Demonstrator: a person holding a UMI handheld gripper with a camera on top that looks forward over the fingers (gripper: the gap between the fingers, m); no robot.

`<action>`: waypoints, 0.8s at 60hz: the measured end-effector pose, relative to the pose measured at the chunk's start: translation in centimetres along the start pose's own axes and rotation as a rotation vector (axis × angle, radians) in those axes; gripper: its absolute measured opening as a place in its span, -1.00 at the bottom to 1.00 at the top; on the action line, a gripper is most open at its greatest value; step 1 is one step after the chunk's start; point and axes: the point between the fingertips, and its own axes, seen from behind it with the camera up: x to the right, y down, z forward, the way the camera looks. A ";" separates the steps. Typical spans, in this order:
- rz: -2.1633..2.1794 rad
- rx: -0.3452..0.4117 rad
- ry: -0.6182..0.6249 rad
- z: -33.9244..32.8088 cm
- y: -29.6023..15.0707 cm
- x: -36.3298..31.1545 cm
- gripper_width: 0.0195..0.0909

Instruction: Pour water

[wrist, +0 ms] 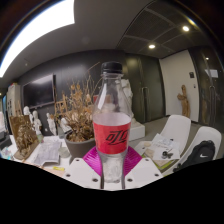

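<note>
The gripper (112,168) holds a clear plastic bottle (112,120) upright between its two fingers; the magenta pads (93,160) press against the lower body of the bottle from both sides, so the claw is clamped on it. The bottle carries a dark cap (112,68) and a red label (112,132) with white lettering around its middle. The section above the label is transparent; the liquid level cannot be determined.

Behind the bottle, to its left, stands a pot of dried brown plant stems (76,112). Further left, small ornaments (25,132) sit on a cluttered surface. To the right of the bottle is a white chair (180,130), and nearer the fingers a dark object (200,153) of unclear type. A dark wall panel (60,80) and a ceiling with recessed lights (152,45) form the background.

The bottle base is hidden between the fingers. The bottle blocks the view directly ahead.
</note>
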 end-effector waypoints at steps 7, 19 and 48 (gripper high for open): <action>-0.094 -0.060 0.058 1.4 5.6 3.3 -0.92; -0.120 -0.120 0.078 3.2 12.4 5.4 -0.91; -0.074 -0.082 0.161 3.9 16.6 7.2 -0.36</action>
